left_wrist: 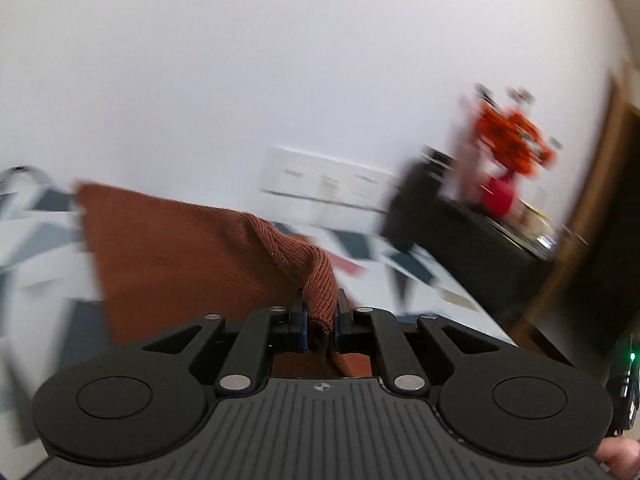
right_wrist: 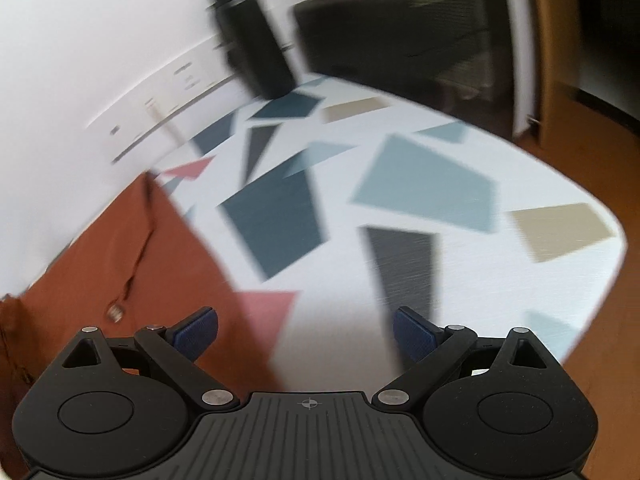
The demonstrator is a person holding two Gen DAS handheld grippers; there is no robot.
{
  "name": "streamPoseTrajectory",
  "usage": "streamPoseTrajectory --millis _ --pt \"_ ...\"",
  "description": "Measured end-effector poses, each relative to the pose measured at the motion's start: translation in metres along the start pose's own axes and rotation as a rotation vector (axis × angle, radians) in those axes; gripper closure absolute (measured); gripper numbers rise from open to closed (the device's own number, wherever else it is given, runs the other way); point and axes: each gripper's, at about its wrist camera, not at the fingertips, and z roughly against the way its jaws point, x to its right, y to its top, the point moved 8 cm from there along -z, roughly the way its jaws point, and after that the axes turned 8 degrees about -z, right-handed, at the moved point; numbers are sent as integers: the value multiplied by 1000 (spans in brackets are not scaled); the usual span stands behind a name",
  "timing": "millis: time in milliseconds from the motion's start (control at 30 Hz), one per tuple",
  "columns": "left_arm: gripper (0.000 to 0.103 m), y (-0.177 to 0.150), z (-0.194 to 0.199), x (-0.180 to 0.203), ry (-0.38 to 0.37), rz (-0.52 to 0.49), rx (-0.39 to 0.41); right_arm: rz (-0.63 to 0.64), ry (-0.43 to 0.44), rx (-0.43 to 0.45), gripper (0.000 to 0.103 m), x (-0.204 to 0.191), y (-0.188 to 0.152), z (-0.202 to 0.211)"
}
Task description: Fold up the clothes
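Mid-fold, by the look of it: left gripper clamped on a bunched ribbed cuff or hem of the rust-brown garment, lifted clear of the patterned table with the cloth trailing away to the left and down. Right gripper spread wide and empty, blue pads hovering over bare tabletop, the garment's near edge lying flat just to its left. Best done by carrying the pinched corner across in a smooth low arc, keeping tension even so the fold line stays straight, and laying it edge to edge before letting go; worth bringing the free gripper over to pin or smooth the flat part so nothing drags. Soft knit, fine diagonal rib, thick enough to bulge between the pads, likely to slump and crease rather than hold a line. A thin dark drawstring with a small metal tip resting on the flat cloth, easy to trap inside a fold. Tabletop smooth, pale, scattered with angular blue, grey, tan and pink shapes, rounded at the corner. A dark bottle standing well back near the wall.
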Motion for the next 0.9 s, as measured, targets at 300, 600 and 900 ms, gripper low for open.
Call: streamPoseTrajectory --millis 300,600,900 --pt "92 -87 -83 136 -344 -226 -243 -132 -52 56 10 76 20 30" --pt "40 -103 -91 127 -516 -178 -361 -143 -34 48 13 61 10 26" --pt "15 -27 -92 -36 -217 -21 -222 -116 -41 33 10 5 -30 24"
